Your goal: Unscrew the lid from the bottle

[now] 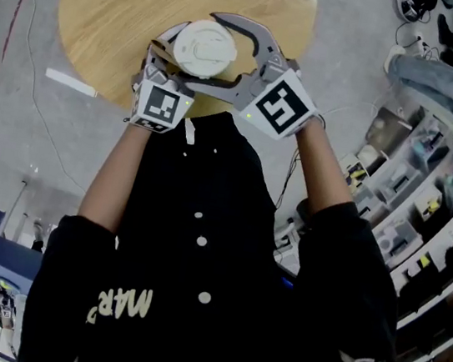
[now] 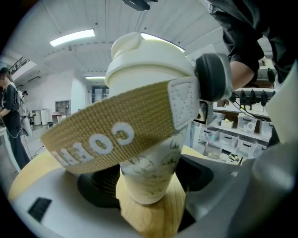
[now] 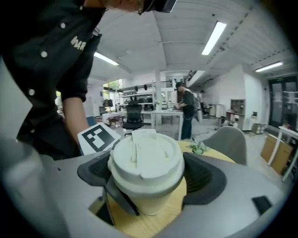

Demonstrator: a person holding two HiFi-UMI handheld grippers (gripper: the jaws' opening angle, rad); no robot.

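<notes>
Lid [image 3: 146,158] is clamped in the wide-spread right gripper [image 3: 151,176], which should twist level while the left gripper [image 2: 148,183] pins the bottle [image 2: 151,169] tight.

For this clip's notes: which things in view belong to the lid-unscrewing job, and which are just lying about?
In the job: white marbled bottle with tan woven strap, clamped in the left gripper; cream-white round plastic lid, gripped by the right gripper.
Lying about: round wooden table; green sprig on it; grey chair; shelves of storage bins.
</notes>
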